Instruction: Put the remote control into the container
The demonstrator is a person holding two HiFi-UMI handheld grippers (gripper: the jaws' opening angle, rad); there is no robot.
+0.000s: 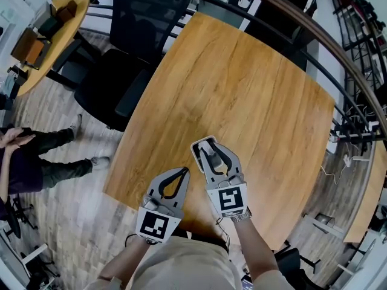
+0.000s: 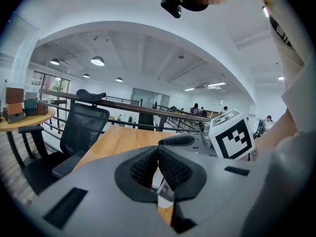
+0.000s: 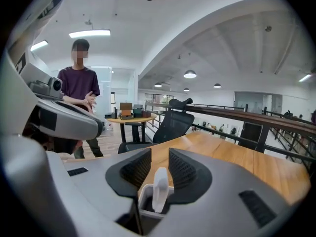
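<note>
No remote control and no container shows in any view. The wooden table (image 1: 242, 89) is bare. My left gripper (image 1: 182, 171) hovers over the table's near edge with its jaws pressed together and nothing in them; in the left gripper view (image 2: 158, 150) its ribbed pads touch. My right gripper (image 1: 204, 144) is beside it, a little farther over the table. In the right gripper view (image 3: 160, 156) a narrow gap shows bare wood between the pads, and it holds nothing. The right gripper's marker cube (image 2: 232, 136) appears in the left gripper view.
A black office chair (image 1: 130, 47) stands at the table's far left side. A round side table (image 1: 54, 35) with boxes is farther left. A person (image 3: 79, 90) stands on the floor to the left. A curved railing (image 1: 302, 23) runs behind the table.
</note>
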